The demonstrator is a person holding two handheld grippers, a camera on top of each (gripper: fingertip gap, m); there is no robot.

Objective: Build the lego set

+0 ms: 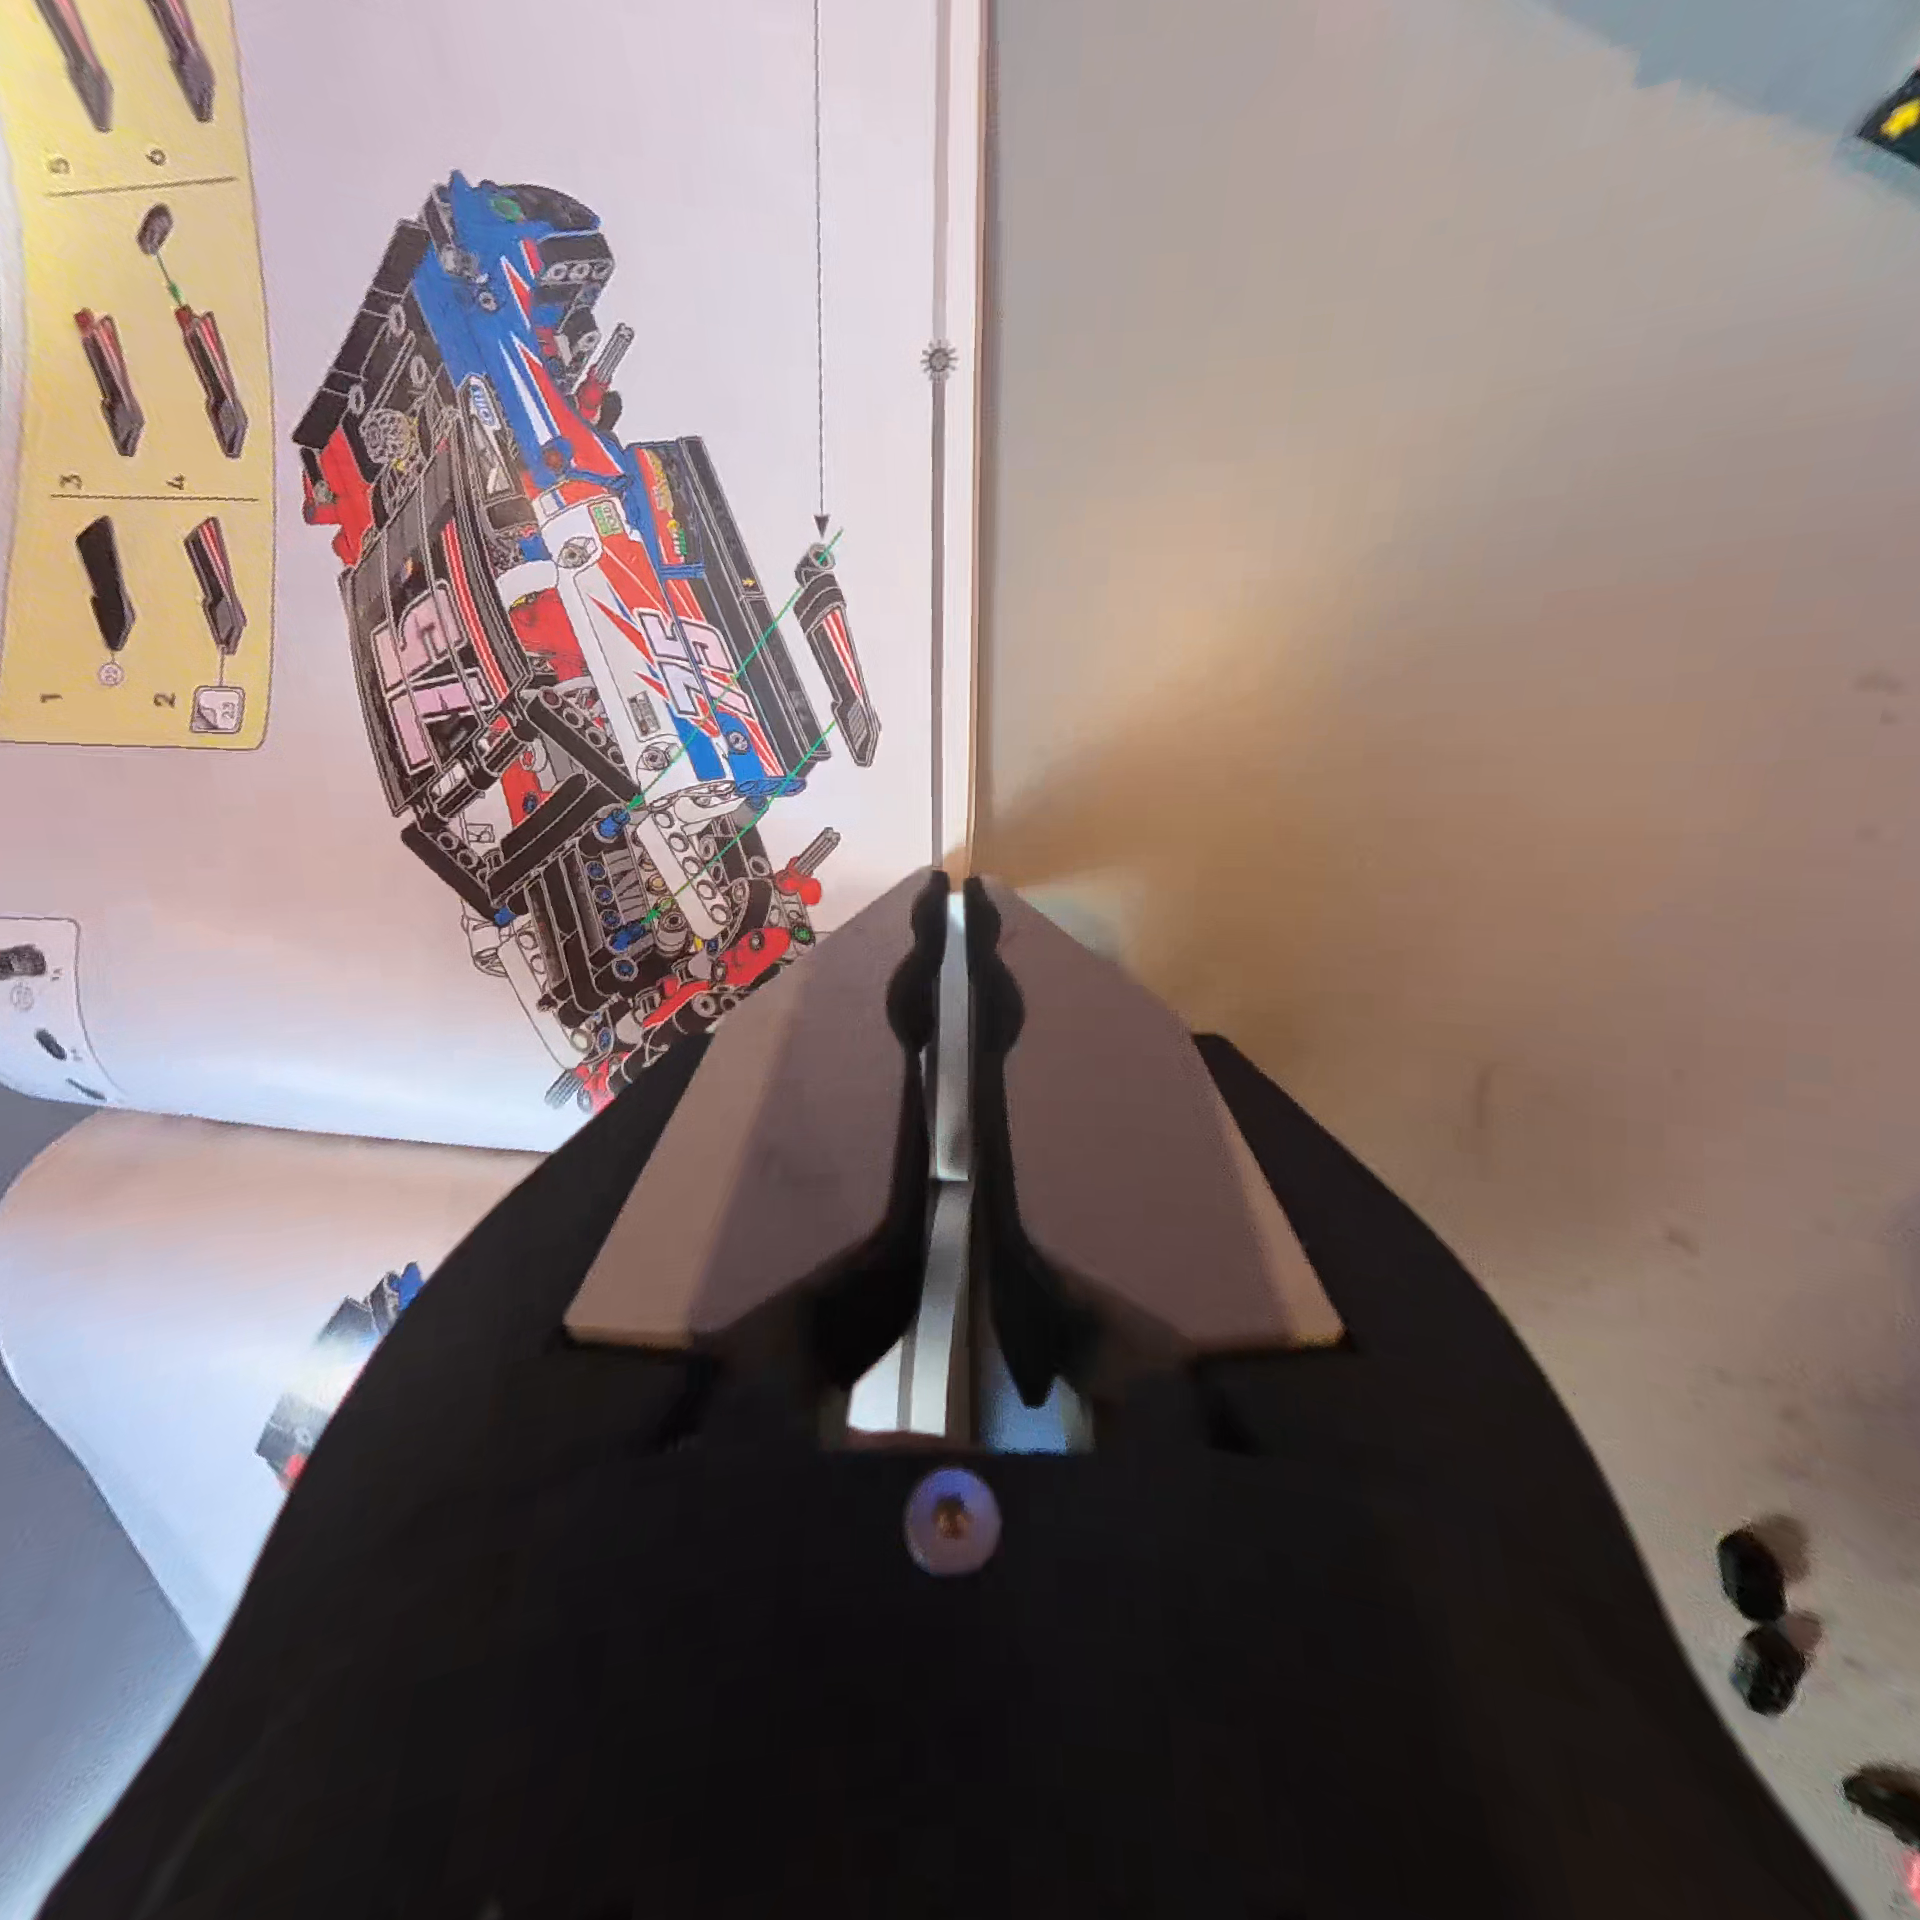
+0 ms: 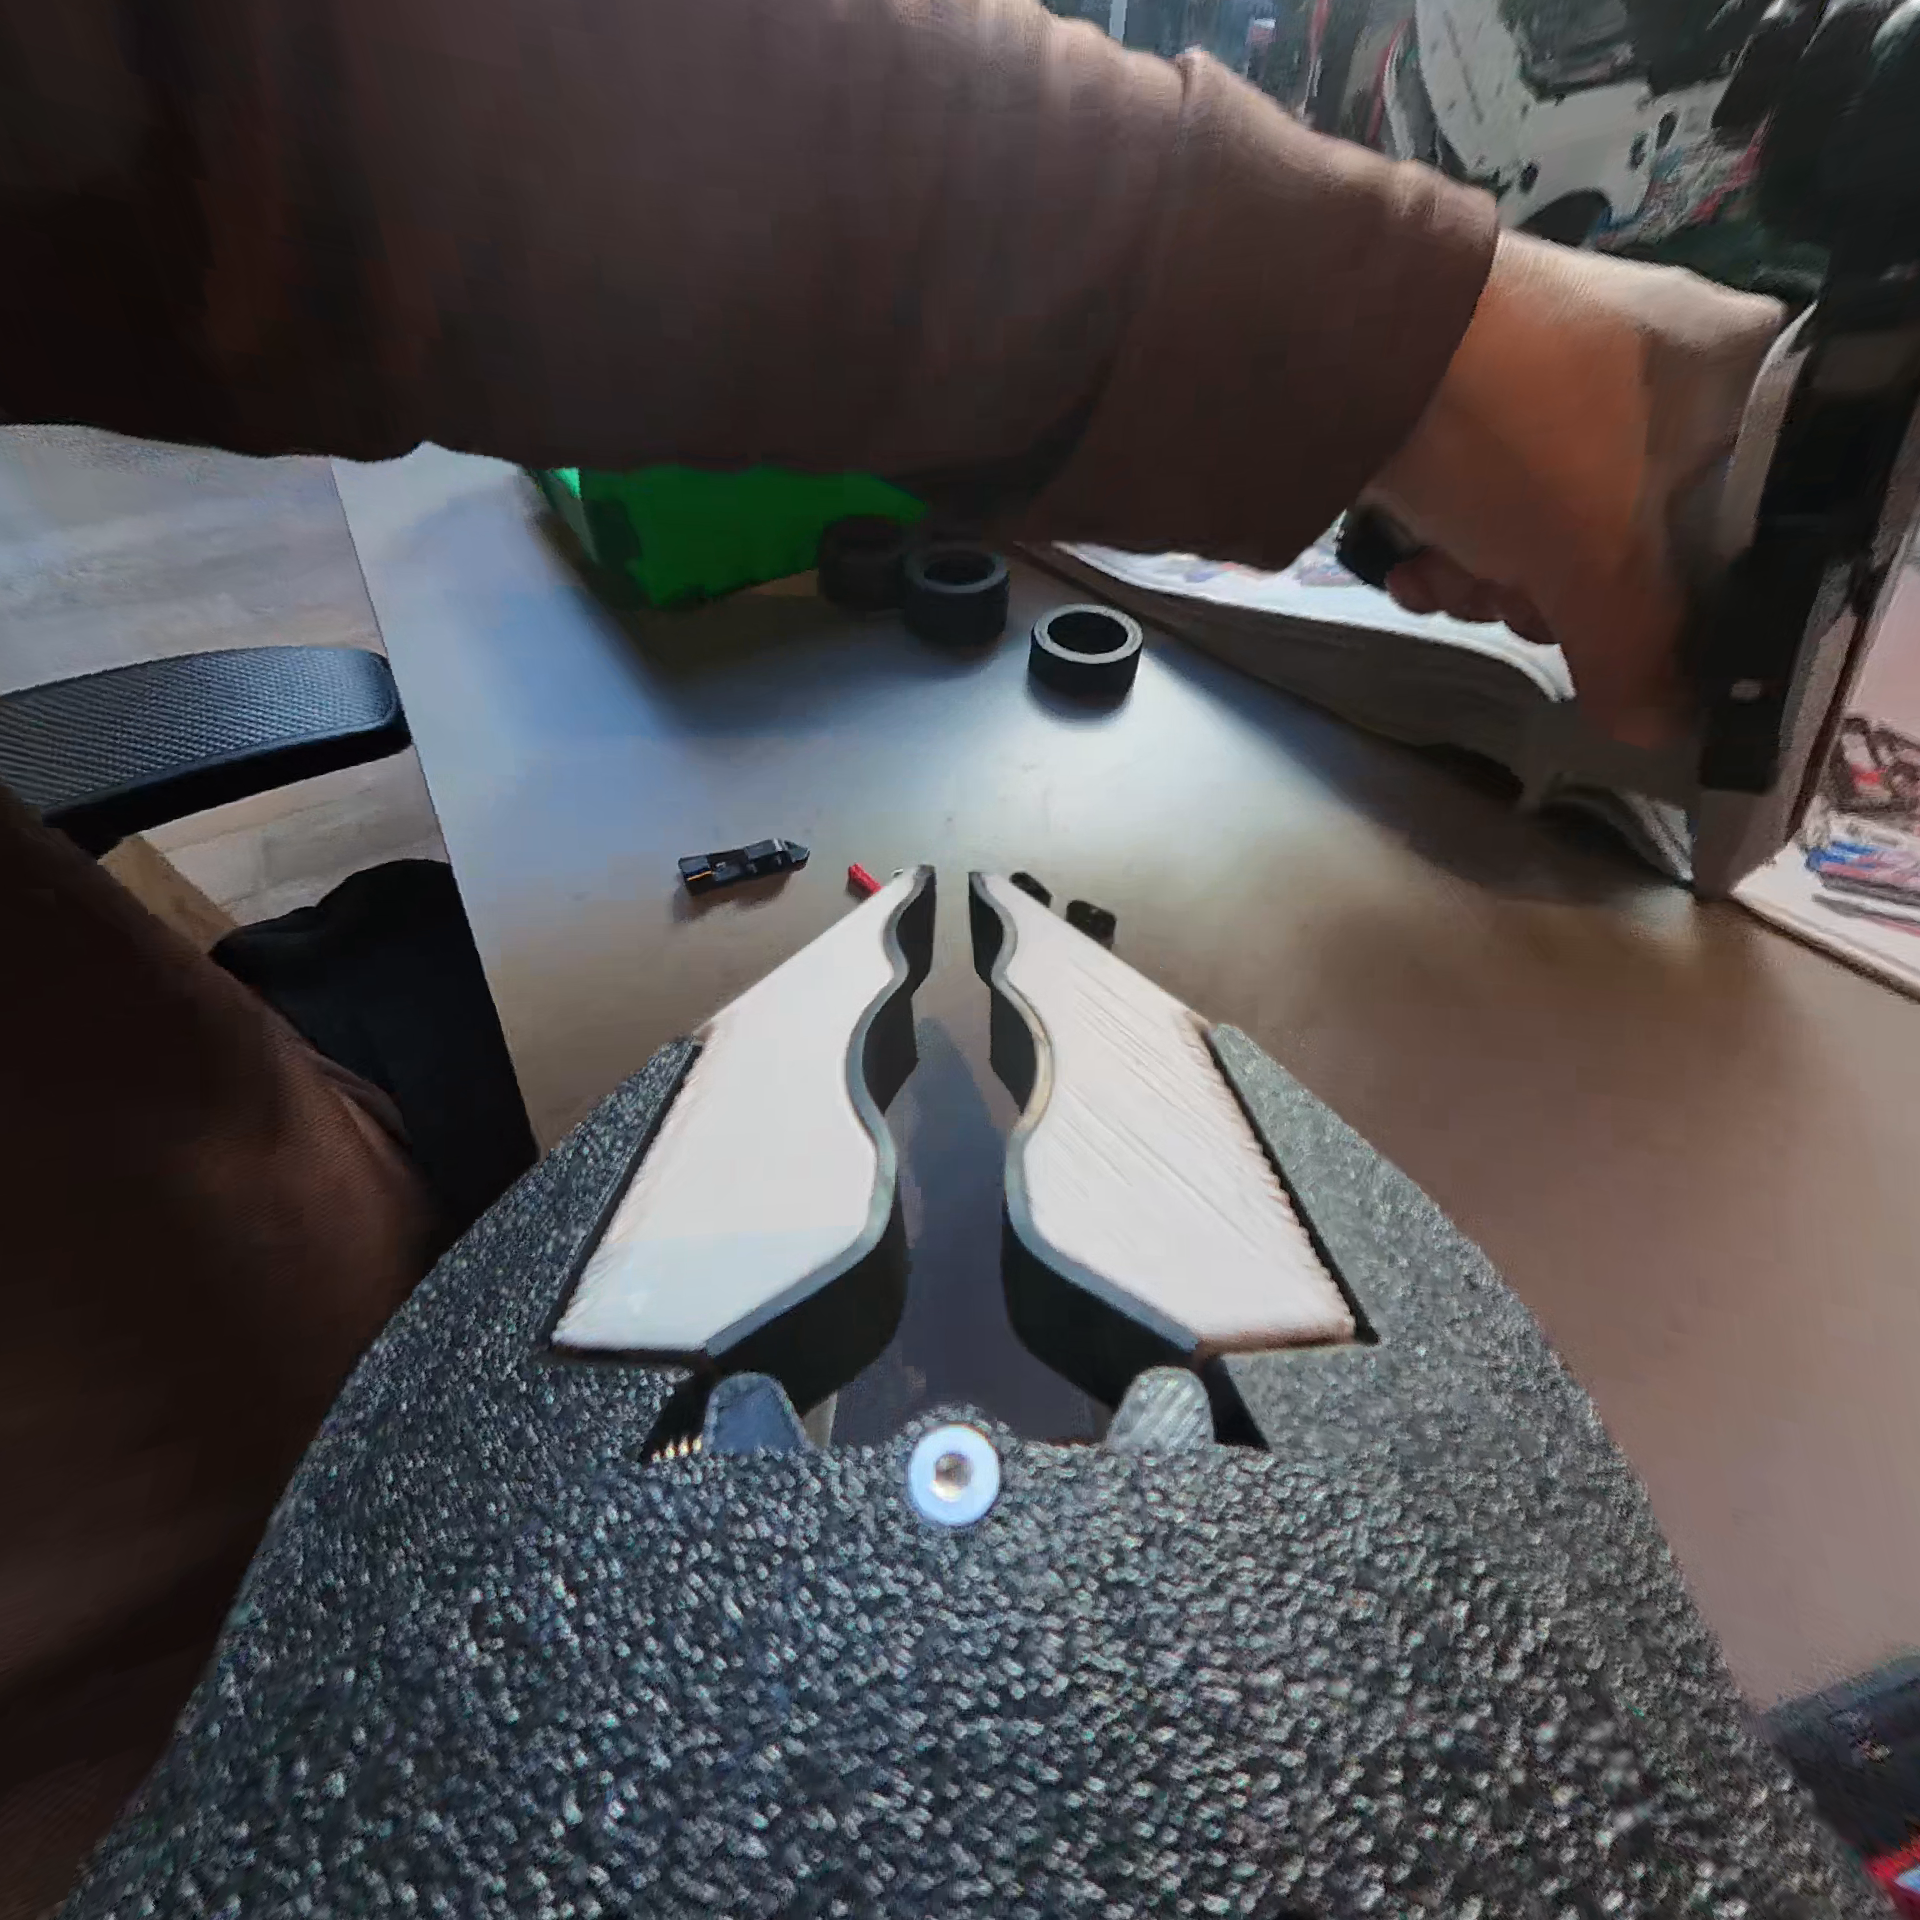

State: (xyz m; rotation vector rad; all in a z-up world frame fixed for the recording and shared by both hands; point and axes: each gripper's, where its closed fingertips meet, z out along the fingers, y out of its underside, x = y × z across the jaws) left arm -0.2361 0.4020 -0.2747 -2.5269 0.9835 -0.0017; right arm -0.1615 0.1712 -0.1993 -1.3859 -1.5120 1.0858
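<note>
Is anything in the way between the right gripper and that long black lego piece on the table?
Nothing visible. The right gripper hovers with its jaws slightly apart, and only bare grey tabletop lies between it and the long black lego piece off to its left.

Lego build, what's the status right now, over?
Left gripper shut on thin white booklet page. Right gripper nearly shut, empty, above long black lego piece. Brown-sleeved arm crosses above black rubber tyres.
</note>
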